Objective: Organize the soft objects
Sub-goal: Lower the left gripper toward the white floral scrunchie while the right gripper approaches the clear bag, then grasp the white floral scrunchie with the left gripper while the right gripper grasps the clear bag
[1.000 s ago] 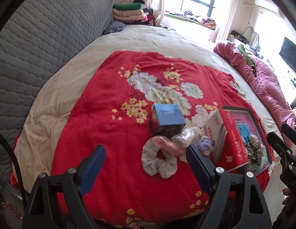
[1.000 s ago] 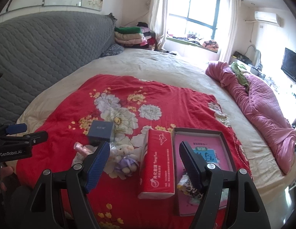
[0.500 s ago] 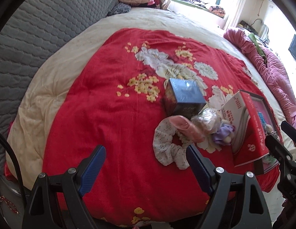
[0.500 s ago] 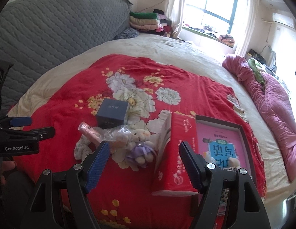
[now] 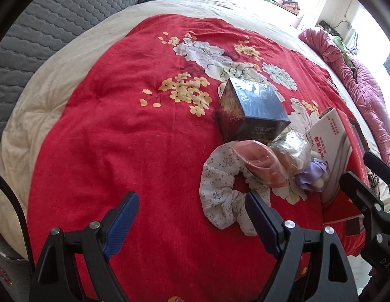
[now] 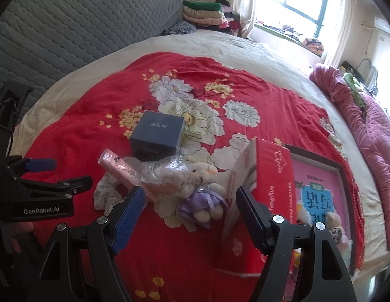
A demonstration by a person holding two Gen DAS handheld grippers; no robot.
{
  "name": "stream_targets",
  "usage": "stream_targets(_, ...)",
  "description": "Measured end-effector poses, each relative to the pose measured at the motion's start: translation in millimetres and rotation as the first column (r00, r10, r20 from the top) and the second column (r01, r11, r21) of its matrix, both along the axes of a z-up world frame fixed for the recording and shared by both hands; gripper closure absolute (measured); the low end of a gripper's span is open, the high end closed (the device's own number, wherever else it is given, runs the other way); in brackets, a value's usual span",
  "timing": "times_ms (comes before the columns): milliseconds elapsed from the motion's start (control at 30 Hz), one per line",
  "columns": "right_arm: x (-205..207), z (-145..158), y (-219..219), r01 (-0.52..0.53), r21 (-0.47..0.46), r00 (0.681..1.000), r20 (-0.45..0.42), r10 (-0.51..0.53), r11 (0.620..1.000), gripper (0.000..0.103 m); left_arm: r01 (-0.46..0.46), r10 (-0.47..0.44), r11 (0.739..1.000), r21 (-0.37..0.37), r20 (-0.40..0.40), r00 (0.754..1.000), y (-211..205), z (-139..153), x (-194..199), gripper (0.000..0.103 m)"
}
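A small pile lies on the red floral blanket (image 5: 119,125). It holds a white floral scrunchie (image 5: 220,196), a pink item in clear plastic (image 5: 260,163) and a plush toy in a purple dress (image 6: 202,193). My left gripper (image 5: 192,214) hovers open and empty, with the scrunchie just beyond its right finger. My right gripper (image 6: 189,209) is open and empty too, and the plush toy shows between its fingers, farther off. The scrunchie (image 6: 106,193) shows at the pile's left side in the right wrist view. Each gripper appears at the edge of the other's view.
A dark blue box (image 6: 157,136) stands behind the pile. A red tissue box (image 6: 268,176) leans beside a dark tray (image 6: 341,173) holding a pink book and small plush things. A pink quilt (image 6: 371,130) lies at the right, and a grey padded headboard (image 6: 81,25) at the back left.
Both grippers have dropped lower and tilted down toward the pile, which now looks larger and nearer. Their jaws stay as wide as before. Nothing on the blanket has shifted.
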State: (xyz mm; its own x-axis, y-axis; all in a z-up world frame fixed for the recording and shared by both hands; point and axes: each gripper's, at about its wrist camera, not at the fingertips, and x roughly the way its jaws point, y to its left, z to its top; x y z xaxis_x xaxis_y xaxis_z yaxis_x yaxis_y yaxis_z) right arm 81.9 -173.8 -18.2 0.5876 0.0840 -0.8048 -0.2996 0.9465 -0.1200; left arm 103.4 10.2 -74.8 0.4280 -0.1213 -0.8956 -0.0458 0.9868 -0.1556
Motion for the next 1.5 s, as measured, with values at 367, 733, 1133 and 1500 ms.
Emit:
stream_targets(367, 35.7, -36.0, 21.2, -0.009, 0.013, 0.998, -0.066, 0.010, 1.000, 0.027, 0.007, -0.008, 1.000, -0.026, -0.031, 0.999, -0.2, -28.4, 19.2, 0.018)
stream_targets(733, 53.8, -64.4, 24.5, -0.020, 0.082, 0.989, -0.144, 0.032, 0.996, 0.027, 0.013, -0.014, 1.000, -0.015, -0.054, 0.998, 0.1, -49.4, 32.6, 0.018)
stream_targets(1133, 51.1, -71.8, 24.2, -0.035, 0.155, 0.983, -0.175, 0.062, 0.987, 0.037, 0.051, -0.049, 0.998, 0.040, -0.045, 0.998, -9.2, -54.5, 34.0, 0.020)
stream_targets(1500, 39.3, -49.0, 9.0, -0.001, 0.157, 0.993, -0.118, 0.020, 0.988, 0.037, 0.090, -0.090, 0.996, -0.008, -0.039, 0.995, -22.9, -50.3, 31.1, 0.072)
